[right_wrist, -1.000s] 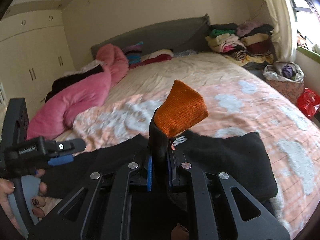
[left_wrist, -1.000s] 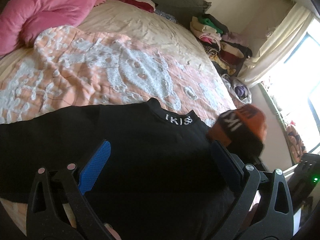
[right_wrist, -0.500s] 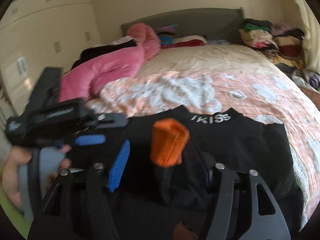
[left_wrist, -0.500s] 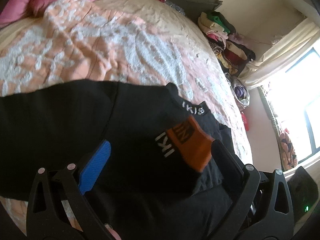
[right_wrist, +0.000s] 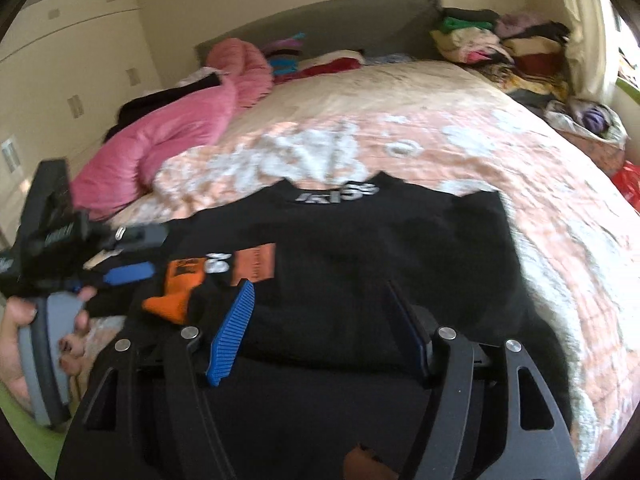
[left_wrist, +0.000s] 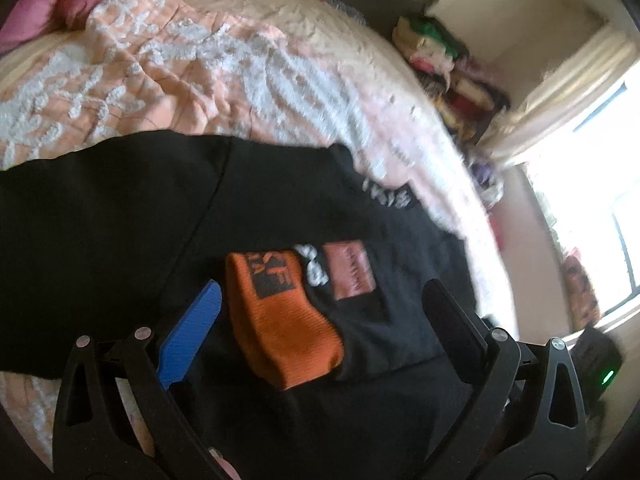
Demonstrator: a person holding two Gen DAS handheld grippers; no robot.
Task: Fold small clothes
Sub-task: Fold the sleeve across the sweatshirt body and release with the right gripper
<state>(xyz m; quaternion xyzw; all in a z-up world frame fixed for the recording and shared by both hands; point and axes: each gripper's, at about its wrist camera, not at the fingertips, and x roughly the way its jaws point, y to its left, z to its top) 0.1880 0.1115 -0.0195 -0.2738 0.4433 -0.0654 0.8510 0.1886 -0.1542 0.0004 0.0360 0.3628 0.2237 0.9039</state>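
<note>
A black sweater (right_wrist: 380,248) with white lettering at its collar lies flat on the bed. Its sleeve is folded across the chest, and the orange cuff (left_wrist: 280,320) rests on the black fabric beside an orange patch (left_wrist: 352,272). My left gripper (left_wrist: 320,316) hangs open just above the cuff, which lies between its blue pad (left_wrist: 192,340) and dark finger without being pressed. My right gripper (right_wrist: 320,320) is open over the sweater's lower middle, with nothing in it. To its left, in the right wrist view, are the cuff (right_wrist: 176,292) and the left gripper (right_wrist: 120,272), held by a hand (right_wrist: 20,344).
The sweater lies on a peach and white bedspread (right_wrist: 460,152). A pink duvet (right_wrist: 168,132) is bunched at the far left. Stacked clothes (right_wrist: 500,44) sit by the grey headboard (right_wrist: 328,20). A red bag (right_wrist: 628,184) and a bright window (left_wrist: 592,200) are on the right.
The right gripper opened and let go of the orange cuff, which now lies on the sweater's chest. Both grippers sank closer to the sweater.
</note>
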